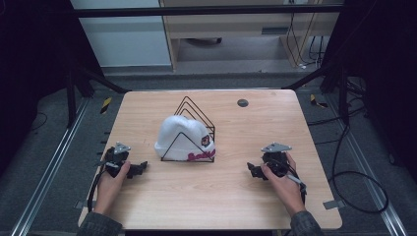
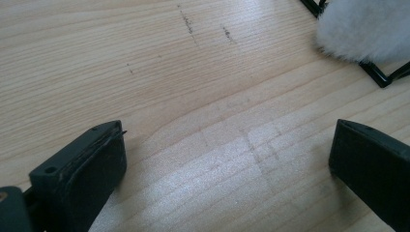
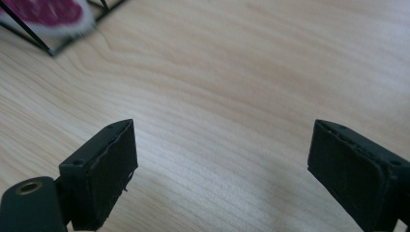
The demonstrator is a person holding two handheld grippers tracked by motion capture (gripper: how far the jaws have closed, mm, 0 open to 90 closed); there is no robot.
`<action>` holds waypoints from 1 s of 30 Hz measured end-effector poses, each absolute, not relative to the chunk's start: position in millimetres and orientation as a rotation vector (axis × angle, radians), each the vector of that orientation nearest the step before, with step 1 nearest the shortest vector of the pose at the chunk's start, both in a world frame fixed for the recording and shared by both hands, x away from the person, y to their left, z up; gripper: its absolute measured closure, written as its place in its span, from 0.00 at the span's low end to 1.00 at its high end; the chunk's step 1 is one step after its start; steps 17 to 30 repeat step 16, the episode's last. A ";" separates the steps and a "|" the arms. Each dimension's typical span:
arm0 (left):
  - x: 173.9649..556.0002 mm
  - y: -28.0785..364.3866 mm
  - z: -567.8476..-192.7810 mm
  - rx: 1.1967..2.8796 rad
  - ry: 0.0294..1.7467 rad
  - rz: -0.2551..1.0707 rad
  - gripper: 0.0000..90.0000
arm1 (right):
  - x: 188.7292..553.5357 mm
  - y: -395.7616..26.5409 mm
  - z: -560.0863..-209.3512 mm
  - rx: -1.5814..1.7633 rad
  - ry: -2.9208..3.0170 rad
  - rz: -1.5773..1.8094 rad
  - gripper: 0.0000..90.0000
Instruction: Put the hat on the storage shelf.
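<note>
- A white beanie (image 1: 183, 139) with red lettering sits in a black wire rack (image 1: 194, 129) at mid-table (image 1: 221, 196), apparently draped over its triangular dividers.
- The left gripper (image 1: 140, 168) rests on the wood left of the rack, jaws spread, nothing between them.
- The right gripper (image 1: 252, 169) lies opposite, jaws likewise wide apart and empty.

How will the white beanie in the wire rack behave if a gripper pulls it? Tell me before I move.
The white beanie looks like soft, fuzzy knit, so it would probably flop and stretch rather than hold its shape. It sits among the wires of the black wire rack, so it may snag. The rack looks thin and light, so it could slide or tip with the beanie.
</note>
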State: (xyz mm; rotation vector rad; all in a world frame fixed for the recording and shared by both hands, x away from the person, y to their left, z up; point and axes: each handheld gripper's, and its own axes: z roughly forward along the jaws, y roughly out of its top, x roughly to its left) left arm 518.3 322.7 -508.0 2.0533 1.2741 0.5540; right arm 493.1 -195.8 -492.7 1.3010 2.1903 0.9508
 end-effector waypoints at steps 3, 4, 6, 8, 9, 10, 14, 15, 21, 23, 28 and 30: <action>518.0 322.7 -507.9 2.054 1.274 0.553 0.00 | 494.4 -192.2 -504.2 1.313 2.198 0.895 0.12; 518.0 322.7 -507.9 2.054 1.274 0.553 0.00 | 494.5 -191.7 -506.4 1.319 2.200 0.890 0.11; 517.8 322.7 -507.9 2.054 1.273 0.553 0.00 | 494.6 -192.0 -509.8 1.344 2.177 0.927 0.10; 517.8 322.7 -507.9 2.055 1.273 0.553 0.00 | 494.0 -191.9 -511.6 1.345 2.152 0.938 0.09; 517.8 322.7 -507.9 2.055 1.273 0.553 0.00 | 493.9 -191.7 -511.8 1.346 2.150 0.938 0.09; 517.8 322.7 -507.9 2.055 1.273 0.553 0.00 | 494.0 -191.6 -511.9 1.350 2.149 0.936 0.08; 517.8 322.8 -507.9 2.055 1.273 0.553 0.00 | 493.9 -189.4 -512.0 1.375 2.128 0.928 0.08; 517.7 322.7 -508.0 2.055 1.273 0.553 0.00 | 493.6 -188.5 -511.8 1.389 2.118 0.929 0.08; 517.7 322.7 -508.0 2.055 1.273 0.553 0.00 | 492.9 -188.5 -512.0 1.390 2.113 0.921 0.08; 517.7 322.7 -508.0 2.055 1.273 0.553 0.00 | 492.9 -188.5 -512.0 1.390 2.113 0.921 0.08; 517.7 322.7 -508.0 2.055 1.273 0.553 0.00 | 492.9 -188.5 -512.0 1.390 2.113 0.921 0.08; 517.7 322.7 -508.0 2.055 1.273 0.553 0.00 | 492.9 -188.5 -512.0 1.390 2.113 0.921 0.08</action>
